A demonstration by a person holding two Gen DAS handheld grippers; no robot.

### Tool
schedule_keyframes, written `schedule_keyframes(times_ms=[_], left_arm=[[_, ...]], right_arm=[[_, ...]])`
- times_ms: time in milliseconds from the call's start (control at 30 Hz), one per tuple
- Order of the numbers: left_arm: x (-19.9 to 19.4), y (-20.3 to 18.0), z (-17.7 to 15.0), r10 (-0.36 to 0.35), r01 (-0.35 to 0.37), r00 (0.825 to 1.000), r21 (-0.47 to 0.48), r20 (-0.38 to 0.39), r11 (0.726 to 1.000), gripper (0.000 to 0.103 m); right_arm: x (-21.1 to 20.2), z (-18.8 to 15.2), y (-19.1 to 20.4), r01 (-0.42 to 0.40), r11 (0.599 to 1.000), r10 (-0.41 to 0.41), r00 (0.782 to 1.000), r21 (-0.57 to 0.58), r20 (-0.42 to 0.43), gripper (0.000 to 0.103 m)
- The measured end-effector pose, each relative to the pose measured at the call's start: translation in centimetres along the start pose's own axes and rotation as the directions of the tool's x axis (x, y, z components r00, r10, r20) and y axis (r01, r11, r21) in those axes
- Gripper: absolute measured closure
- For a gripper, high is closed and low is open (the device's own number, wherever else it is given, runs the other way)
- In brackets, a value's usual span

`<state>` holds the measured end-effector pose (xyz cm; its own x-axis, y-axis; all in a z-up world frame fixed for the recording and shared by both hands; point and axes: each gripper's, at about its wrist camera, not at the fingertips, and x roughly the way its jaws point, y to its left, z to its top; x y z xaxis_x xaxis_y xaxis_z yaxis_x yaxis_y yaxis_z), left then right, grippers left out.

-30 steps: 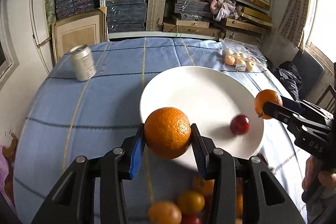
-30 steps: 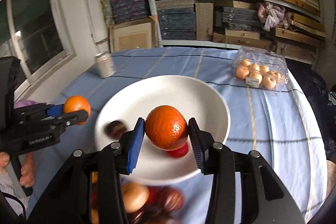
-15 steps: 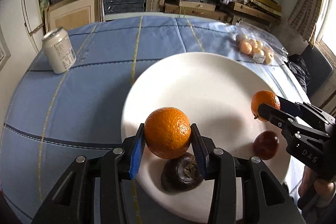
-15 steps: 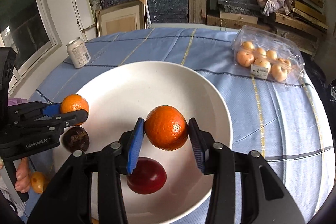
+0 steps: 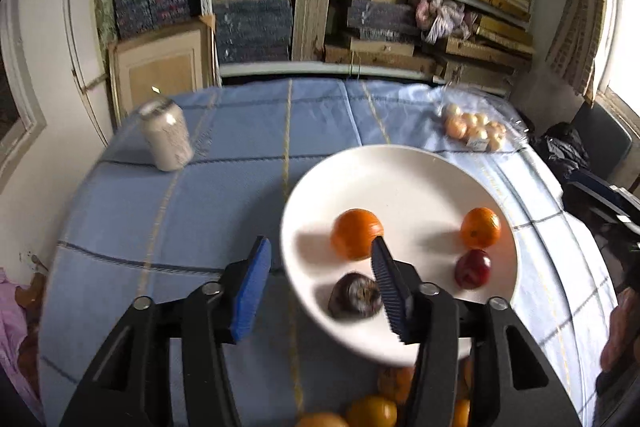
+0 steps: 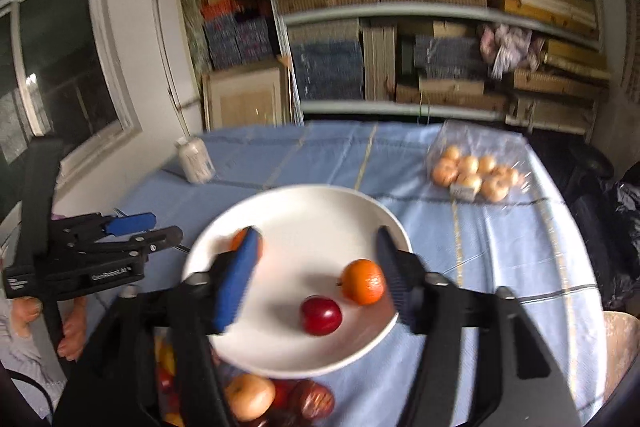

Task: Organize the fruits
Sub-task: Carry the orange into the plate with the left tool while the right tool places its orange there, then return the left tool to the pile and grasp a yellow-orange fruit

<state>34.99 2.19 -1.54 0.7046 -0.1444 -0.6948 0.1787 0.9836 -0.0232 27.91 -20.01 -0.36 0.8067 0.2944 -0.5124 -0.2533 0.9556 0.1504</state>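
Observation:
A white plate (image 5: pixel 400 179) on the blue tablecloth holds two oranges (image 5: pixel 356 233) (image 5: pixel 480 227), a red fruit (image 5: pixel 473 269) and a dark purple fruit (image 5: pixel 354 295). My left gripper (image 5: pixel 320 259) is open and empty over the plate's near left rim. In the right wrist view the plate (image 6: pixel 312 211) shows an orange (image 6: pixel 363 281), the red fruit (image 6: pixel 321 315) and a second orange (image 6: pixel 240 239) partly hidden behind a blue pad. My right gripper (image 6: pixel 316 255) is open and empty above the plate. The left gripper (image 6: pixel 160 227) shows at left.
A pile of loose fruit (image 6: pixel 256 395) lies near the plate's front edge, also in the left wrist view (image 5: pixel 384 407). A drink can (image 5: pixel 166 135) stands at the far left. A clear pack of pale fruit (image 5: pixel 474 129) lies at the far right. Shelves stand behind the table.
Both grippers have opened and let go of their oranges, which now lie on the plate. Both grippers have drawn back and up from the plate.

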Motion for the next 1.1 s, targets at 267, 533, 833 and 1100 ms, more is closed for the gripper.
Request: schedule_keyframes(times_ms=[267,533,833,1100], left_arm=[[-6.6,1.1,-7.5,0.022,-0.021,0.999,-0.027,0.048,0.999,0.044],[-5.3,1.9,-13.9,-0.011,0.010,1.000,-0.078,-0.011,0.997,0.043],[-4.5,0.9,-13.8,-0.023,0.023,1.000,-0.031,-0.005,0.999,0.043],[-2.7,1.2,-13.2,-0.029,0.027,0.999,-0.055,-0.035,0.998,0.043]], right_arm=[[-9.4,-5.9,1.9,0.004,1.000,-0.006,0.990,0.015,0.141,0.014],[-9.6,-13.9,0.6,0.024,0.995,-0.034,0.995,0.097,0.098,0.009],[-8.8,-14.7,0.2,-0.023,0.992,0.016,0.998,0.126,0.057,0.009],[-8.1,-14.8,-0.1,-0.029,0.989,0.025,0.999,0.146,0.032,0.009]])
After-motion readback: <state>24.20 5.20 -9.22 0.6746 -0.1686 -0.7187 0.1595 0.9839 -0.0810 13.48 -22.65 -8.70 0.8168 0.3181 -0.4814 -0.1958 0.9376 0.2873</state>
